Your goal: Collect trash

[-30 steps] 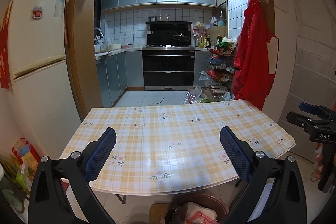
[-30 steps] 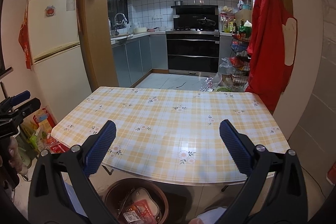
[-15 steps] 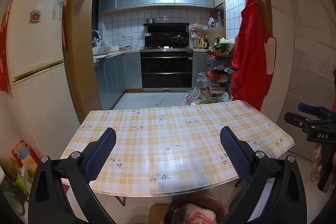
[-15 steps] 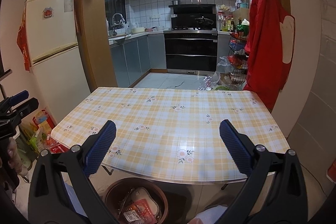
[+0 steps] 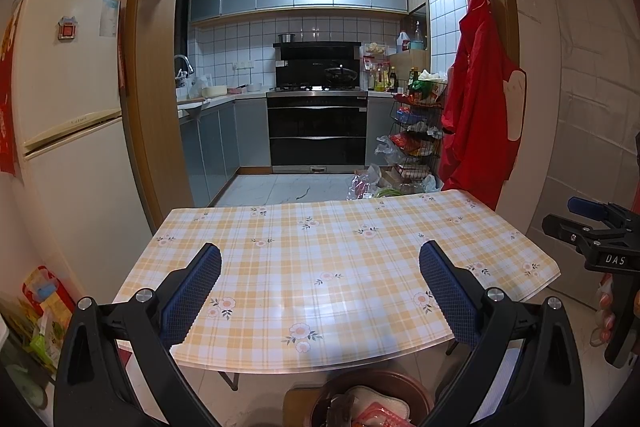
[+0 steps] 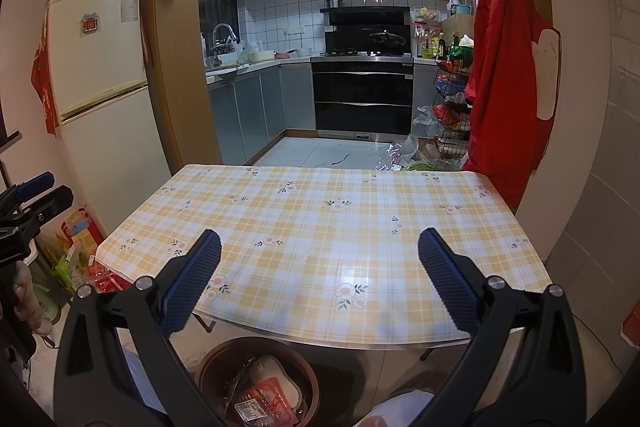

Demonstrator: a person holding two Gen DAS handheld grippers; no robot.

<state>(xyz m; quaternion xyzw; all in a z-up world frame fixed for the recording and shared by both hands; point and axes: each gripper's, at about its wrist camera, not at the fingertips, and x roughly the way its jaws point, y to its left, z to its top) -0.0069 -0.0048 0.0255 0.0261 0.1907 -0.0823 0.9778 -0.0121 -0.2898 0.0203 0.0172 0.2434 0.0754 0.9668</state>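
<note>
bin (image 6: 259,383) on floor under table's near edge, wrappers and trash already inside | left gripper (image 5: 320,291) and right gripper (image 6: 319,277) above bin, both released, jaws wide, nothing held | table (image 6: 320,227) beyond bin bare; collection looks finished | versus a second ago: both views barely drifted, nothing else moved

Both my wrist cams sit just off the near edge of the table (image 5: 320,267), looking along the fingers across the checked tablecloth and through the doorway at the oven (image 5: 318,131). The left one is further left – the right gripper (image 5: 592,227) pokes into its right edge. The right cam looks from further right and catches the left gripper (image 6: 32,199) at its left edge. Both share the table, fridge (image 6: 104,87), red apron (image 6: 508,67) and the brown bin (image 6: 260,383) below.
</note>
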